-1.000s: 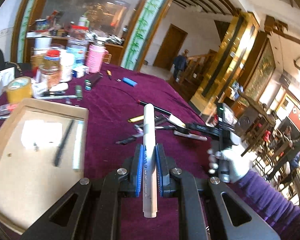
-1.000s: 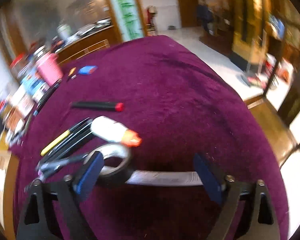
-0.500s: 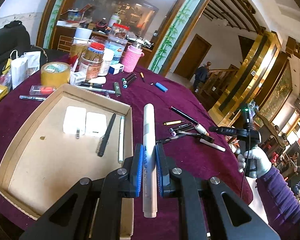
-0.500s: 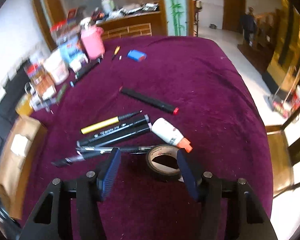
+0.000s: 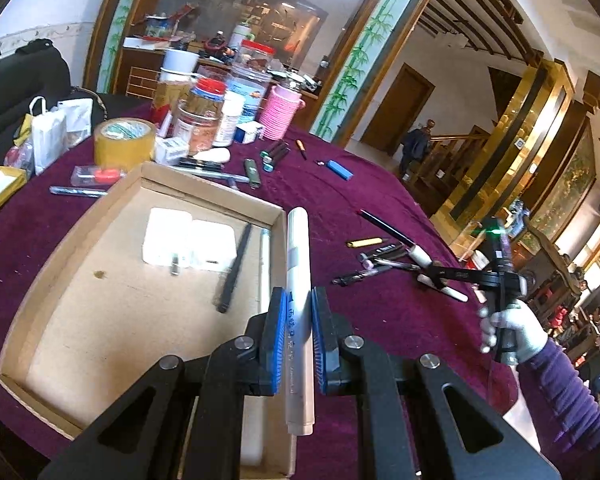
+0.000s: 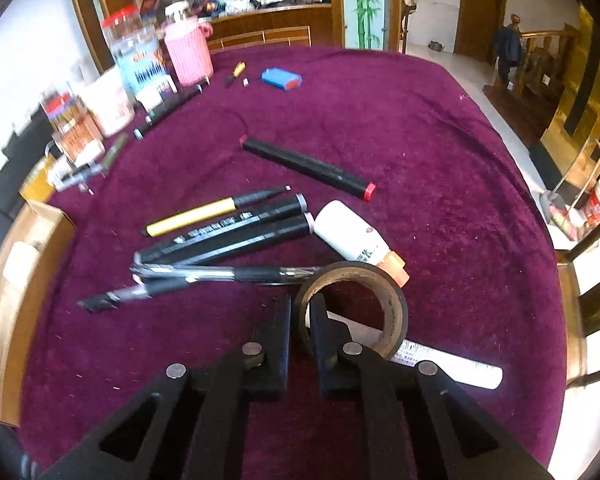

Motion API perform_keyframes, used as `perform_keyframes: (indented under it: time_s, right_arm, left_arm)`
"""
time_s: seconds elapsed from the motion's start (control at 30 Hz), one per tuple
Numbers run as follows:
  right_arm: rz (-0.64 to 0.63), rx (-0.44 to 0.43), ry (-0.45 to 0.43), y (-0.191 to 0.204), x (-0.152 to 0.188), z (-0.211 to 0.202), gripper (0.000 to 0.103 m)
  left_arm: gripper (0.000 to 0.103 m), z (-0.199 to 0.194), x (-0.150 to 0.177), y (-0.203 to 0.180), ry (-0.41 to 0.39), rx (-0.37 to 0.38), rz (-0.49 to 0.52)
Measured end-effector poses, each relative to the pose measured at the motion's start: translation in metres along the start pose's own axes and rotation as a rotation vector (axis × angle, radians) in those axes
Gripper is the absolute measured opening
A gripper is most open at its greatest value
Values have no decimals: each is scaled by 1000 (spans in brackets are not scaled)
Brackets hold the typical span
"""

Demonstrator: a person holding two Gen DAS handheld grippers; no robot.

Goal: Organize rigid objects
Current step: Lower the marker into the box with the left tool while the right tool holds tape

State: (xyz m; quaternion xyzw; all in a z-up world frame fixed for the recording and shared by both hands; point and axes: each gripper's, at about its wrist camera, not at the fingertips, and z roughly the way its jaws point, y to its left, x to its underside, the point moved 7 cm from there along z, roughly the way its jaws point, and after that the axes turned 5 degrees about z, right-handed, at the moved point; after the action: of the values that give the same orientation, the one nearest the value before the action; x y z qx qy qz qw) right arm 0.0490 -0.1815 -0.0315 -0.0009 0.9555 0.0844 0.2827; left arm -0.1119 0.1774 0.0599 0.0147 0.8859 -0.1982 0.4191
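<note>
From the left wrist camera, the left gripper [image 5: 299, 334] is closed tight on a white marker [image 5: 298, 300], blue pads pressing it from either side. The marker's long axis runs straight out along the fingers, its far tip reaching well beyond them. It hangs right over the near-right wall of the cardboard tray [image 5: 28, 292], so the tray's open floor lies to the left of the fingers. A black pen [image 5: 234, 268] and a pale pen [image 5: 265, 268] already lie there, roughly parallel to the held marker. I'd judge a small shift left and a lowering would set it alongside them.

From the right wrist camera, the right gripper [image 6: 300, 320] has its fingers nearly together, pinching the near-left wall of a brown tape roll [image 6: 352, 312]: one finger outside the ring, the other inside. The roll lies flat, mostly ahead and to the right of the fingers, over a white pen [image 6: 452, 364]. The tray's edge sits far off to their left, so this hand has the longer carry.
</note>
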Motion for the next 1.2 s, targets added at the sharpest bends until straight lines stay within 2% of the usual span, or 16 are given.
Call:
perform_keyframes:
  time_s: [0.1,0.2,0.3,0.53,0.67,0.8,0.87,0.93,1.0,1.07,1.2]
  right_arm:
    - [22,-41,-37,7,-2,-15,9]
    - [10,-99,-54,29,-1,-29,10]
    - [-32,-182,-59,69,1,-42,10]
    - [-172,-397,-12,200,17,-47,10]
    - [-225,-474,29,255,34,-40,10]
    - [-311,-537,86,311,59,-33,11]
    - [-362,-562,120,338,76,-29,11]
    - [-413,-570,149,359,92,-23,11]
    - [-458,-570,182,375,107,-15,11]
    - [-479,-557,200,385,114,-5,11]
    - [-484,-522,208,394,111,17,13]
  left_arm:
    - [12,-4,-5,16,-3,-34,-8]
    - [12,-5,-12,41,18,-111,-4]
    - [12,5,-21,70,61,-190,-7]
    - [12,51,-40,124,192,-320,-7]
    - [12,78,-37,139,282,-351,-5]
    - [16,95,-39,143,311,-360,23]
    - [30,99,-46,146,303,-353,14]
    - [31,95,-54,146,279,-337,5]
    - [33,81,-66,140,225,-316,7]
    - [47,63,-76,133,158,-303,14]
    - [61,17,-90,120,7,-295,29]
